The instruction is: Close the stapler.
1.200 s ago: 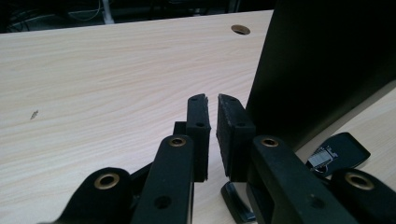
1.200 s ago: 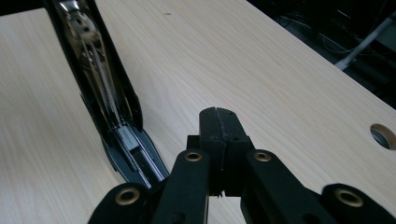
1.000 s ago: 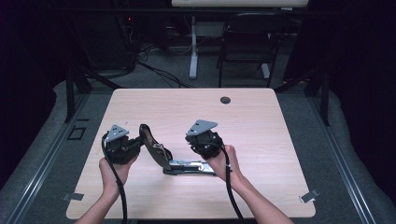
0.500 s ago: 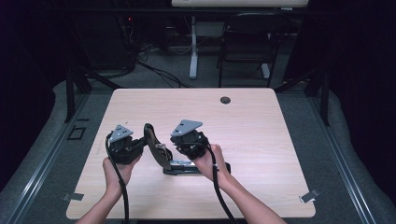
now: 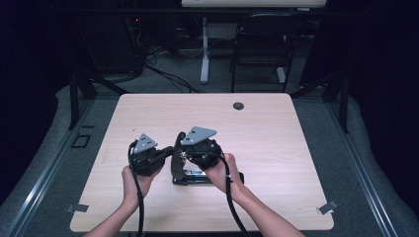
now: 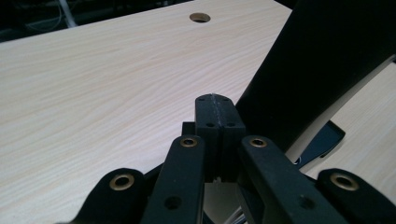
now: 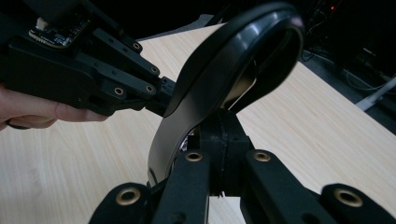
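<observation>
**Both grippers meet at the raised arm of the stapler**

Since half a second ago, the right gripper [image 5: 184, 157] has moved further to the left and now sits close to the left gripper [image 5: 165, 153], with the raised black arm [image 5: 176, 148] of the stapler between them.

In the left gripper view, the two jaws are pressed together, pad on pad, with no gap; the black arm [image 6: 322, 65] stands just to the right of them, and I cannot tell if they touch it. In the right gripper view, the jaws are also shut together, and the curved black arm [image 7: 224, 79] rises right in front of them; whether they pinch any part of it, I cannot tell. The left gripper [image 7: 93, 70] comes to the arm from the left side there.

Outward, the stapler's base [image 5: 205, 177] lies flat on the wooden table [image 5: 296, 148], in the near middle part, under the right hand [image 5: 222, 170]. The left hand [image 5: 136, 177] holds its gripper on the left of the stapler. A small round hole [image 5: 238, 105] is at the far edge of the table, well apart.
</observation>
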Tool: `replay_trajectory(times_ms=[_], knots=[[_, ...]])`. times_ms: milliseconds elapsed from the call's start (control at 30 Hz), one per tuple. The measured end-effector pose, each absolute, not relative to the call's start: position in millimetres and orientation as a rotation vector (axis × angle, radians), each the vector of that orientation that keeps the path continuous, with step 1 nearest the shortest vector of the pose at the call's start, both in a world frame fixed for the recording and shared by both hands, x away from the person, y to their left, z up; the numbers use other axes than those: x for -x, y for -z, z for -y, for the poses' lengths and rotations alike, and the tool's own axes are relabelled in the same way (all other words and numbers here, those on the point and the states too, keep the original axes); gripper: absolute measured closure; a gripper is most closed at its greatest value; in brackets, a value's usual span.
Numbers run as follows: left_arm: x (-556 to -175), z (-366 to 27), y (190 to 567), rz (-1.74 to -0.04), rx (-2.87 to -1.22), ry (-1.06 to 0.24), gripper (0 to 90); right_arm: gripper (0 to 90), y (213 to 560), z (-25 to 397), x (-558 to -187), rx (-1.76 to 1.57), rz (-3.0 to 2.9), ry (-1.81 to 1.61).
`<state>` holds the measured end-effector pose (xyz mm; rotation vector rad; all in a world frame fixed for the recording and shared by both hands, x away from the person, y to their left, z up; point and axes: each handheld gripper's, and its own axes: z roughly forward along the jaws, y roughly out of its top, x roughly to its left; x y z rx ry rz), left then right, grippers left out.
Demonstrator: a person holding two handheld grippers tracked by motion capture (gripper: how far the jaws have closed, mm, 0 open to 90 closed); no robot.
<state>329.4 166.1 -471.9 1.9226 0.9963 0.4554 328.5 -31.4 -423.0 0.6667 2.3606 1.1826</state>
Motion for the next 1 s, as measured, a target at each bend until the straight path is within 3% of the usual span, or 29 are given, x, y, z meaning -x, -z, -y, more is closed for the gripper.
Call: replay_trajectory(times_ms=[1000], knots=[[-330,-141,496,-0.967,-2.018,-0.393,90.0,90.0,464,102,-319,-0.872,-2.292,-1.161]])
